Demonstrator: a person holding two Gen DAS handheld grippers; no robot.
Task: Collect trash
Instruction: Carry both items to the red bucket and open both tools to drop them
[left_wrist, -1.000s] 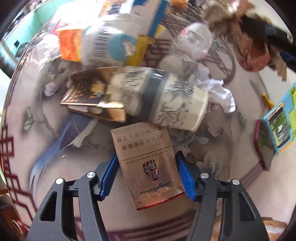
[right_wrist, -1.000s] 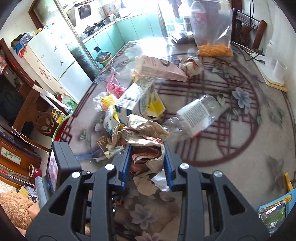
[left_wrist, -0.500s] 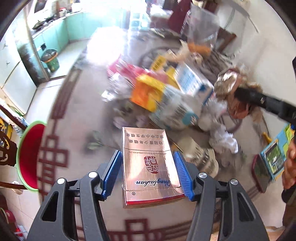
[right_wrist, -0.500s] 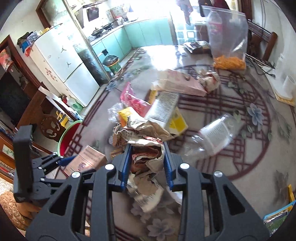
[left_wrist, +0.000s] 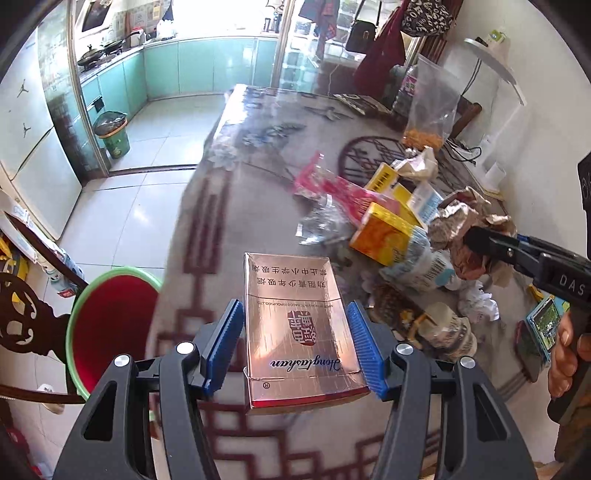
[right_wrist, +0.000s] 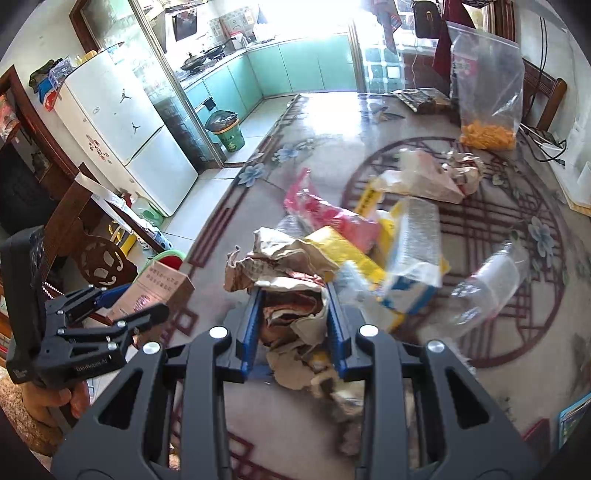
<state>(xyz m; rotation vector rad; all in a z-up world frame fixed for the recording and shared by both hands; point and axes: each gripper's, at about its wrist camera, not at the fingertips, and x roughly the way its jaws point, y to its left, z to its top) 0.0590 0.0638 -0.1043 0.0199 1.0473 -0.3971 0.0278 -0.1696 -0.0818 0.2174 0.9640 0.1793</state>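
Note:
My left gripper (left_wrist: 295, 332) is shut on a copper-coloured cigarette box (left_wrist: 295, 325) and holds it above the table's left edge, near a red bin with a green rim (left_wrist: 110, 325) on the floor. The box also shows in the right wrist view (right_wrist: 155, 291). My right gripper (right_wrist: 293, 325) is shut on a crumpled brown paper wad (right_wrist: 288, 280), held above the trash pile; it also shows in the left wrist view (left_wrist: 469, 221). The bin's rim peeks out in the right wrist view (right_wrist: 168, 254).
The patterned table (left_wrist: 240, 206) carries a pile of trash: a pink wrapper (right_wrist: 325, 212), yellow cartons (left_wrist: 384, 232), a clear plastic bottle (right_wrist: 491, 291), a paper cup (left_wrist: 447, 328) and tissue. A clear bag with orange snacks (right_wrist: 487, 88) stands at the far side. A green bin (left_wrist: 112, 134) stands in the kitchen.
My left gripper has lifted the cigarette box off the pile and swung left toward the table edge and red bin. My right gripper has risen with the paper wad and moved left.

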